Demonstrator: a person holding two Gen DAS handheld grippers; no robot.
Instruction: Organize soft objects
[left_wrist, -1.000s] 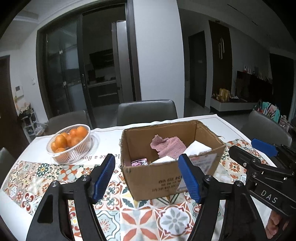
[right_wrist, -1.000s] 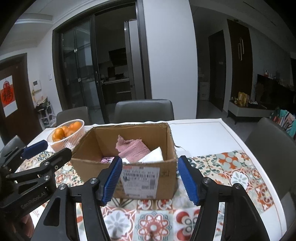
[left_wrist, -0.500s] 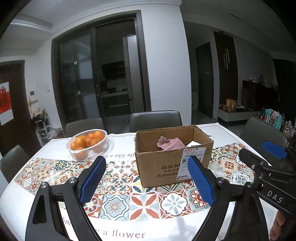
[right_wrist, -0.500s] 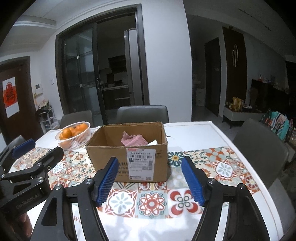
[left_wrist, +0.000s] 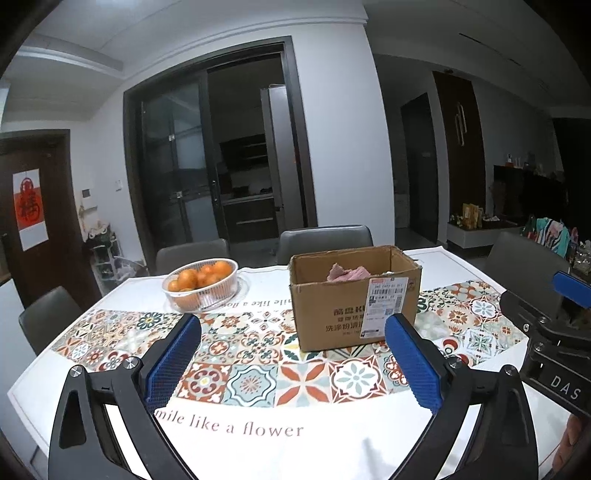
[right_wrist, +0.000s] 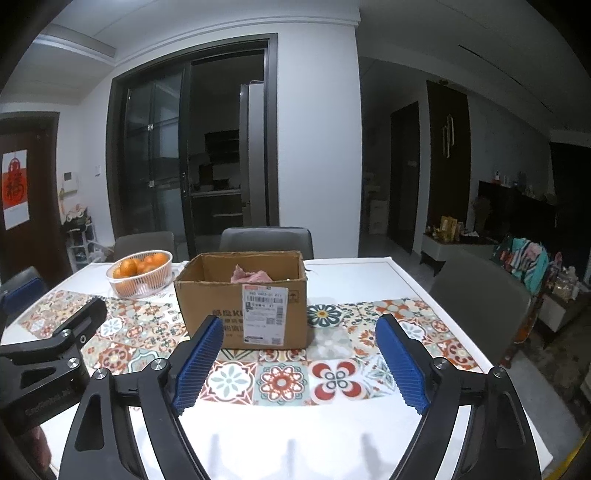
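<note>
On the tiled table runner (left_wrist: 258, 354), an open cardboard box (left_wrist: 351, 299) holds a crumpled pink cloth (left_wrist: 345, 274), barely showing above its rim. To its left, a white basket (left_wrist: 201, 282) is filled with oranges (left_wrist: 195, 278). Nearer, the left gripper (left_wrist: 291, 365) and right gripper (right_wrist: 295, 354) hang above the table, fingers spread and gripping nothing.

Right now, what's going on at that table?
Both grippers open, empty: left gripper, right gripper. Pink cloth inside cardboard box. Nothing between fingers and box.
</note>
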